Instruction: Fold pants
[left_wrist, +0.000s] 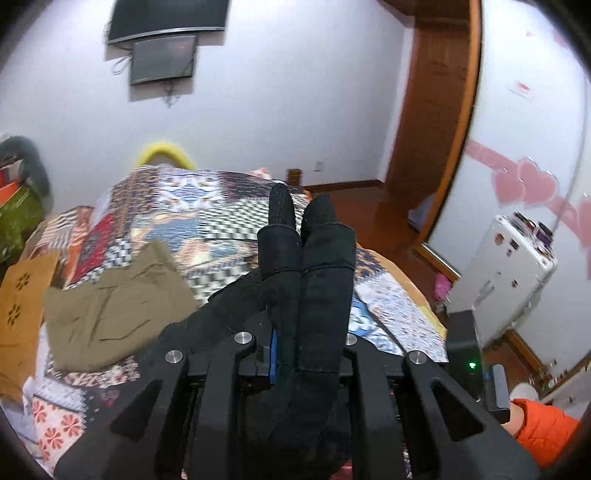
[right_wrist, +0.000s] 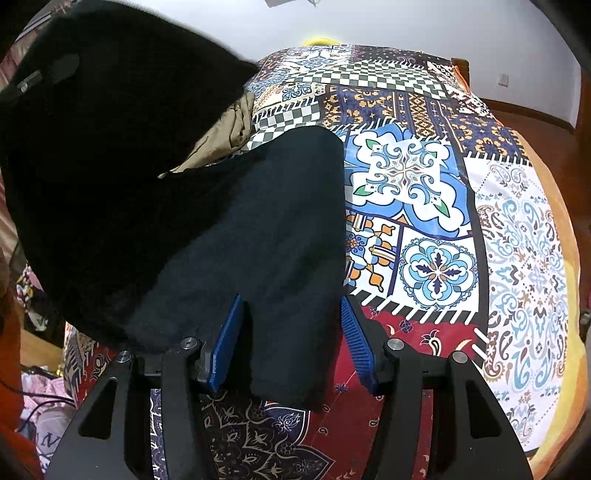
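Left wrist: left tool (left_wrist: 301, 206) w/ black pants (left_wrist: 317, 295), above bedspread (left_wrist: 221, 218).

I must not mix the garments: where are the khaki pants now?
In the left wrist view, the khaki pants lie on the patterned bedspread, left of the left gripper, beside an orange bag.

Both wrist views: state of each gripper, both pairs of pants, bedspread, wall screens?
left gripper: shut on black pants, cloth wrapped over both fingers.
right gripper: open, a black pants fold hanging between the blue pads.
black pants: lifted, bunched, draped across the bed.
khaki pants: folded, lying flat on the bedspread.
patchwork bedspread: spread over the bed.
wall screens: dark.
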